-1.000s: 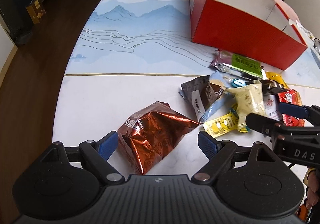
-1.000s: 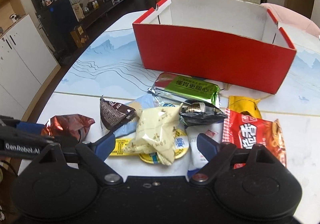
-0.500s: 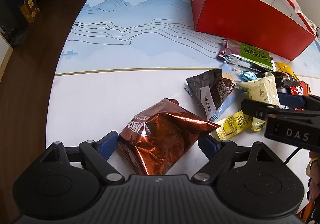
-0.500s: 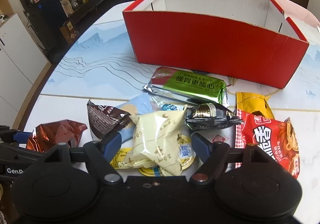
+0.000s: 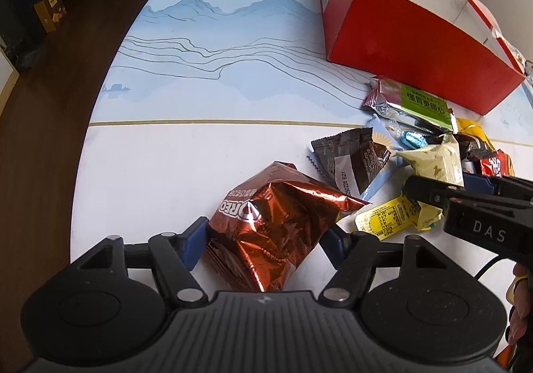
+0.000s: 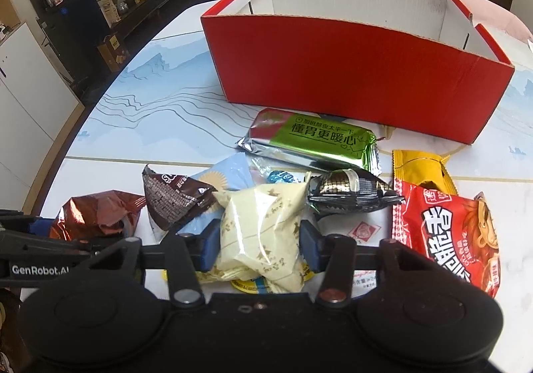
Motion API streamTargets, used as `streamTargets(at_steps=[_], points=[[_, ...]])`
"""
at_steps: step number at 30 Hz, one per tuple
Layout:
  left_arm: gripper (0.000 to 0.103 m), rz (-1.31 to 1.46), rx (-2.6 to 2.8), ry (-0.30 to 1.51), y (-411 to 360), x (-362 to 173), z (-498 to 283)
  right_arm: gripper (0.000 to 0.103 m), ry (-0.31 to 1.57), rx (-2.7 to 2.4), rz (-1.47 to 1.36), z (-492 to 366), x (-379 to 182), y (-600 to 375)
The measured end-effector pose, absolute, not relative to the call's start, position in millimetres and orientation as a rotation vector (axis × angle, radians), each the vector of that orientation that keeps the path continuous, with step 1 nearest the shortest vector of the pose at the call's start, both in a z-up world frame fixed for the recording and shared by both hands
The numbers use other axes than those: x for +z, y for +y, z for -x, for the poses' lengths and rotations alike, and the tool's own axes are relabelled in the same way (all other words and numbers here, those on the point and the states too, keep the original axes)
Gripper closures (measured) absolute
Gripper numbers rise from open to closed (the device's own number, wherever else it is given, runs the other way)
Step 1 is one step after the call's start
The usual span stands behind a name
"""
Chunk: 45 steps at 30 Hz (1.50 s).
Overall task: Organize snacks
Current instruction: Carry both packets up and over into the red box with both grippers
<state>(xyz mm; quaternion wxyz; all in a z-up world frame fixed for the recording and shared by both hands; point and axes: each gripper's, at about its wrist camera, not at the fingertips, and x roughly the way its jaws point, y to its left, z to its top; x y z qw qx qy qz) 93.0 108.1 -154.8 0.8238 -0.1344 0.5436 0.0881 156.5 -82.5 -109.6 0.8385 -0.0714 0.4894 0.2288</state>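
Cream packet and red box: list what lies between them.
In the right wrist view, between the cream packet and red box: a blue-wrapped candy and green bar.

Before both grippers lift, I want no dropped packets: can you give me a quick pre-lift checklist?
1. Copper Oreo bag between the left gripper pads, jaws closing: ok.
2. Cream packet between the right gripper pads, jaws closing: ok.
3. Both grips firm enough to lift: cannot tell.
4. Cream packet free of the yellow packet beneath it: cannot tell.
5. Red box open on top: ok.
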Motion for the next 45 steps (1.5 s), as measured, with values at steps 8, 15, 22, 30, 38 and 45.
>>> streamTargets(at_steps=[8,15,22,30,38,45], points=[[0.037,0.316,0.19,1.14,111.0,-151.1,-83.3,0.059,1.018,0.491,0.123,-147.1,-94.4,-91.8],[0.037,0.334,0.175,1.1,106.8,-127.2,-71.4,0.06,1.003,0.517,0.093,-135.8,-70.9,-103.6],[0.037,0.341,0.155,1.033,97.6,-84.0,-69.9,0.06,0.953,0.536,0.065,-131.1,-34.8,-119.2],[0.037,0.319,0.104,0.984,75.1,-44.2,-86.1,0.06,0.885,0.533,0.063,-141.4,7.0,-138.9],[0.037,0.282,0.049,0.948,47.3,-12.6,-122.0,0.06,0.815,0.503,0.095,-172.1,34.6,-156.7],[0.036,0.228,0.024,0.931,23.8,8.0,-170.3,0.06,0.79,0.496,0.109,-208.1,43.6,-165.0]])
